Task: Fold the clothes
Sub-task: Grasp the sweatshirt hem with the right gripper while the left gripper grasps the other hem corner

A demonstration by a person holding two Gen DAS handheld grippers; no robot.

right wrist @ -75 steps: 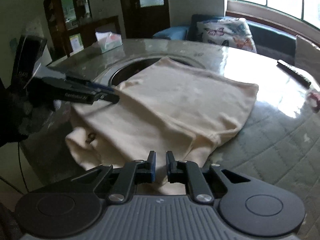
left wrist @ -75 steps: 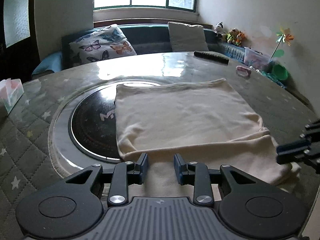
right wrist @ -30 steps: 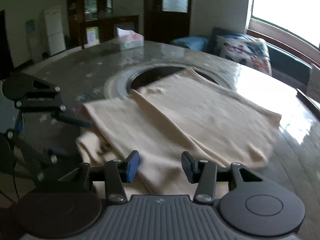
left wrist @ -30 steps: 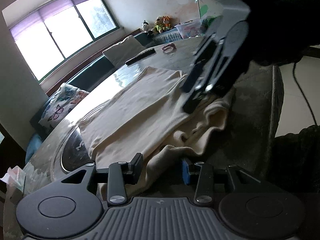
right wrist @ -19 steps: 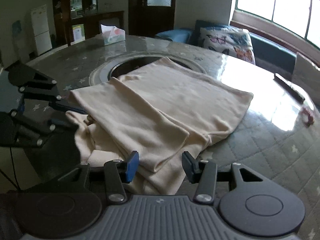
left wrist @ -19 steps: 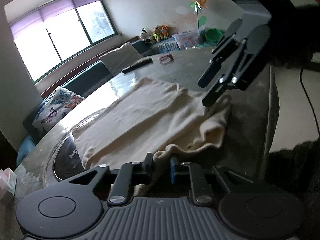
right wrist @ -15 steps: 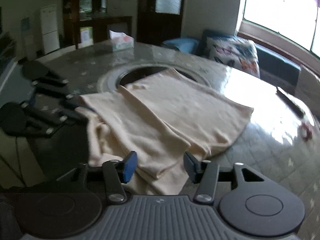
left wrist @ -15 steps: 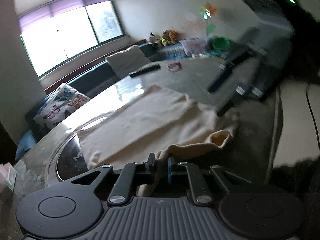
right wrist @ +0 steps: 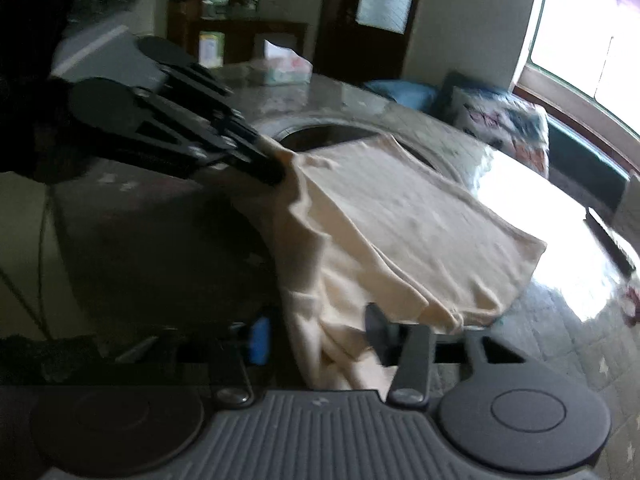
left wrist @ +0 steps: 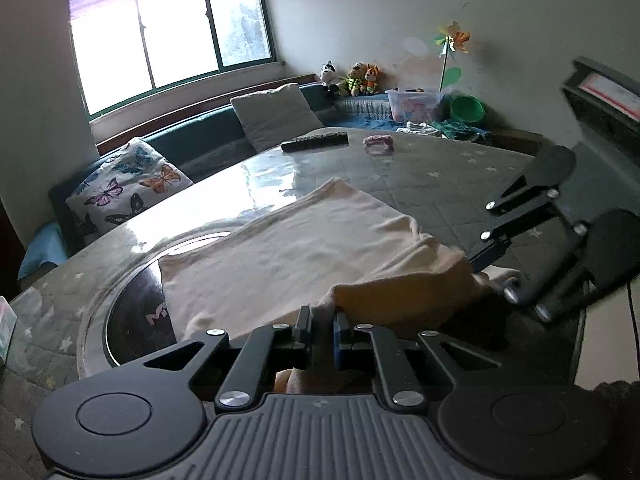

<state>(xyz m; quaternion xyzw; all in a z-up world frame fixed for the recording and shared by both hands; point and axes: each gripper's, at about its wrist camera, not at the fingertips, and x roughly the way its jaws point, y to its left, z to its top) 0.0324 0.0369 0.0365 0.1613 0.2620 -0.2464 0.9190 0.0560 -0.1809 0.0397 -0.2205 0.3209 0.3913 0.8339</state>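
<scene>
A cream garment (left wrist: 304,248) lies partly folded on the round table, its far part flat. My left gripper (left wrist: 320,326) is shut on the garment's near edge and holds it lifted; it shows in the right wrist view (right wrist: 268,168) pinching a raised corner. My right gripper (right wrist: 316,336) is open, its fingers either side of the garment's (right wrist: 400,220) hanging near edge. It appears at the right of the left wrist view (left wrist: 486,258), against the garment's other near corner.
The table (left wrist: 460,176) has a dark round inset (left wrist: 132,304) under the garment's left side. A remote (left wrist: 314,142) and a pink item (left wrist: 378,142) lie at the far side. A tissue box (right wrist: 286,68) stands far off. Cushions line the bench (left wrist: 120,196).
My left gripper closed on the garment's near edge and lifted it. My right gripper stayed open and moved in closer to the near edge, which now hangs between its fingers.
</scene>
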